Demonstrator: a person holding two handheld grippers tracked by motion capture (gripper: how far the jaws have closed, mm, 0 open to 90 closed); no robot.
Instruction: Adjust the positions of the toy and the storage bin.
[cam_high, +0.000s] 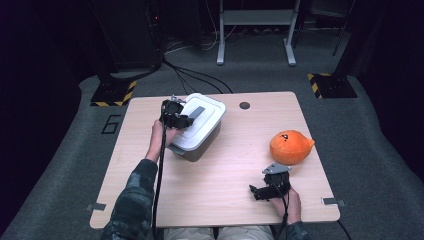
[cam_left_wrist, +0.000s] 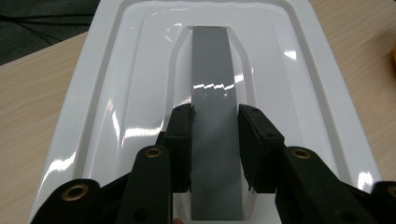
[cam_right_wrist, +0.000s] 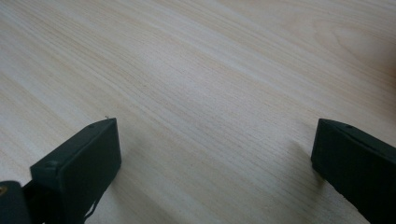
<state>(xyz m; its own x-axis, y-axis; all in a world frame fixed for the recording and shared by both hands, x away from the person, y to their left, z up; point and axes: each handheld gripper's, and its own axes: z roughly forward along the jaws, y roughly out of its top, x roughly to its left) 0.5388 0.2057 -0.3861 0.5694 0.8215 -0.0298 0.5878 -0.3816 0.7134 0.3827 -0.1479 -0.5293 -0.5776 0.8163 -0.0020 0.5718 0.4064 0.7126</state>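
Note:
A grey storage box with a white lid (cam_high: 207, 122) stands at the back left of the wooden table (cam_high: 225, 170). Down the lid's middle (cam_left_wrist: 116, 93) runs a grey handle (cam_left_wrist: 214, 84), also seen from above as a grey handle (cam_high: 196, 112). My left gripper (cam_left_wrist: 215, 119) is shut on this handle, one pad pressing on each long side. From above, the left gripper (cam_high: 186, 120) reaches onto the lid from its left. My right gripper (cam_high: 253, 191) lies near the front right edge, pointing left. Its jaws stand wide apart over bare wood, so the right gripper (cam_right_wrist: 215, 140) is open.
An orange plush toy (cam_high: 290, 146) lies on the right side of the table, just behind the right hand. A small round cable hole (cam_high: 244, 105) sits near the back edge. Grey carpet surrounds the table, with stand bases and cables beyond it.

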